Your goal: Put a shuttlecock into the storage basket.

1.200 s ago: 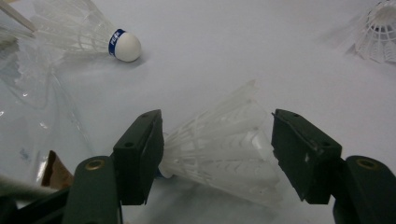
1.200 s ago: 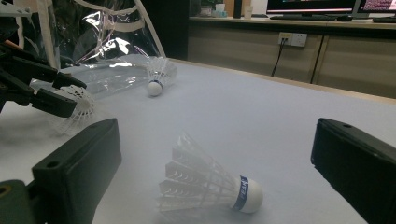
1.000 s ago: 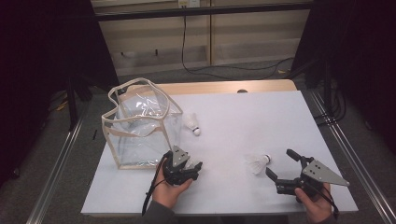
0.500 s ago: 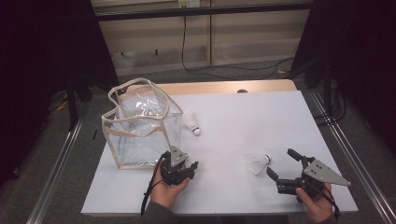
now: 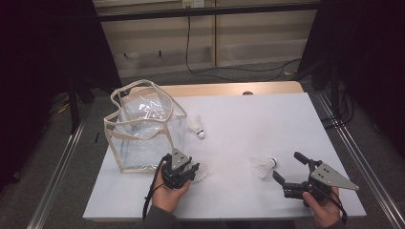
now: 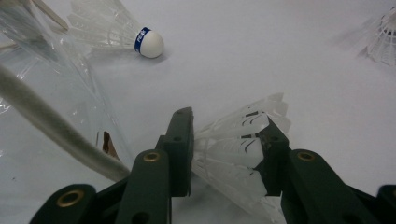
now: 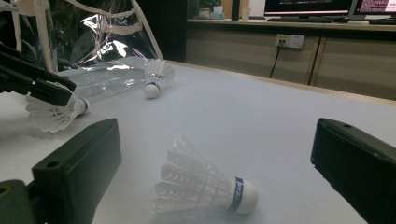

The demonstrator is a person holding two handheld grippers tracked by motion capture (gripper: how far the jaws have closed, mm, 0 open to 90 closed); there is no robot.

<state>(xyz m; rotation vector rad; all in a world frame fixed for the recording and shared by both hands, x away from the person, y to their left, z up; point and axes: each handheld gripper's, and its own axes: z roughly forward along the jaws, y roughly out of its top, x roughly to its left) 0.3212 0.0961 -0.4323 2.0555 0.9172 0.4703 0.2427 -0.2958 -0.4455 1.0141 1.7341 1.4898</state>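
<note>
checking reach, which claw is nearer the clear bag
Left. The left claw sits just off the clear bag's near corner, closing on a shuttlecock; the right claw is far across the table.

The bag [image 5: 143, 133] is clear, glossy plastic film with a cream cloth-like trim; the shuttlecocks [image 6: 243, 149] have white feathery skirts — smooth, matt. The table [image 5: 267, 119] is matt white — the jaws matt black.
</note>
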